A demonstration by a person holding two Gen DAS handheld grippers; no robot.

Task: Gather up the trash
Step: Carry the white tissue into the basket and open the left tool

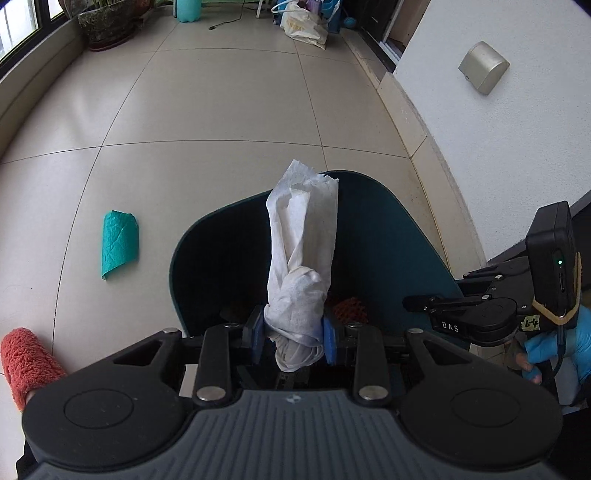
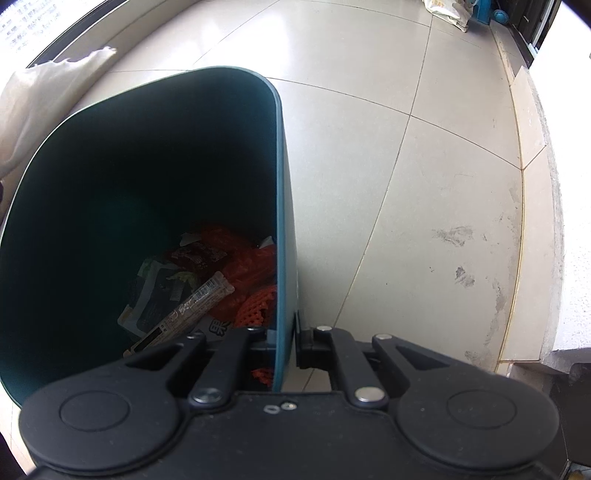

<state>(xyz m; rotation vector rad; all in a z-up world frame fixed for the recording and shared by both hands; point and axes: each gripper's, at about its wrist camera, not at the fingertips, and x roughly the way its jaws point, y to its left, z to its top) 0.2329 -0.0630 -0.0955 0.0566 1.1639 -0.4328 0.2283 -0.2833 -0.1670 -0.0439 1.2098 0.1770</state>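
My left gripper is shut on a crumpled white tissue and holds it over the open mouth of the dark teal trash bin. My right gripper is shut on the bin's right wall, one finger inside and one outside. Inside the bin lie wrappers and orange netting. The tissue shows at the left edge of the right wrist view. A teal paper scrap lies on the floor left of the bin. The right gripper's body shows at the right of the left wrist view.
An orange fuzzy cloth lies at the lower left. A white wall with a raised tile border runs along the right. Plant pots, a teal container and a plastic bag stand at the far end.
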